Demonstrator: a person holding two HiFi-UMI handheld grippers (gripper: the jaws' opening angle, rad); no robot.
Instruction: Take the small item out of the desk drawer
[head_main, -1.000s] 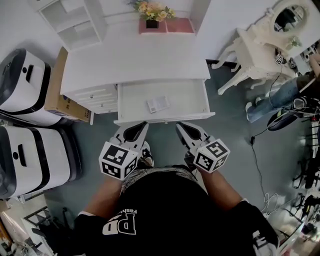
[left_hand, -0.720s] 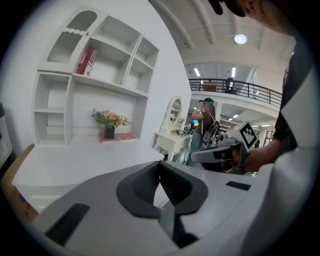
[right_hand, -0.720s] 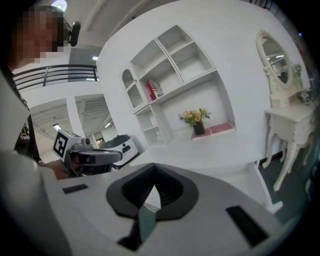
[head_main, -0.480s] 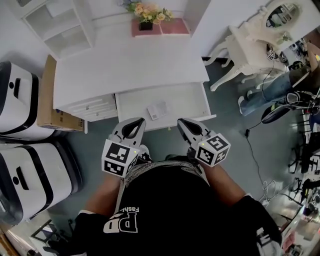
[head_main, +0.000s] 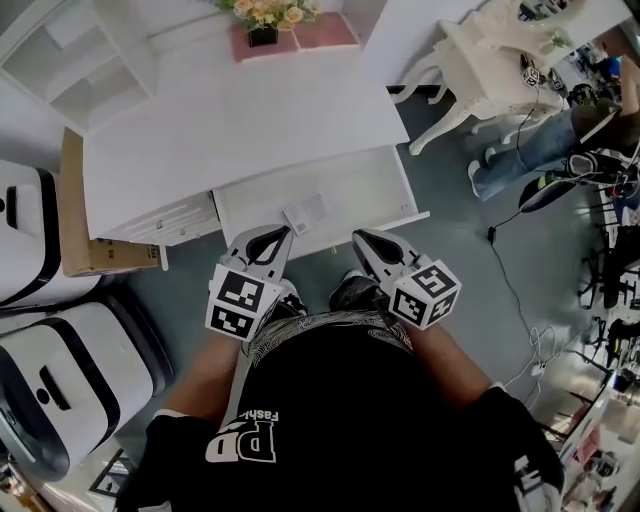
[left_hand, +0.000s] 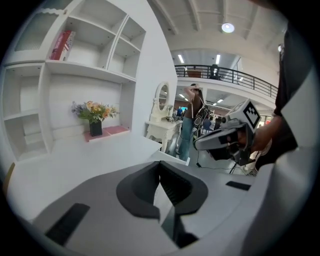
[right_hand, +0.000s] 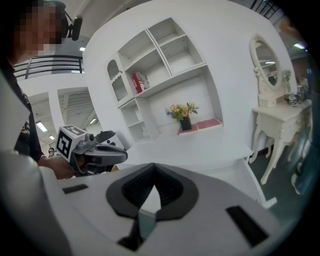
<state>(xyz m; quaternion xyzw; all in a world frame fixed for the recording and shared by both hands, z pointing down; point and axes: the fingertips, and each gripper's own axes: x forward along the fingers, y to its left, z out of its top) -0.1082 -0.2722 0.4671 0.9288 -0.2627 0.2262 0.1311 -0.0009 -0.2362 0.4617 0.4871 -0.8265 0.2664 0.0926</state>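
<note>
The small item (head_main: 308, 213), a flat pale packet, is lying on the floor of the open drawer (head_main: 372, 188). It is sitting just ahead of both tools and between them, somewhat nearer the left tool (head_main: 279, 236) than the right tool (head_main: 363, 239). Neither tool is touching it. Both tools are hovering at the drawer's front edge, side by side and apart from each other, with their tips pointing toward the desk (head_main: 240, 115). The left tool is holding its jaws clenched together with nothing between them, and the right tool is doing the same, tip against tip. Far beyond the tools, flowers (head_main: 262, 12) are standing at the desk's back edge. A cardboard box (head_main: 75, 215) is leaning beside the desk, out to the left of the left tool, and a white dressing table (head_main: 490, 70) is standing well off to the right of the right tool.
</note>
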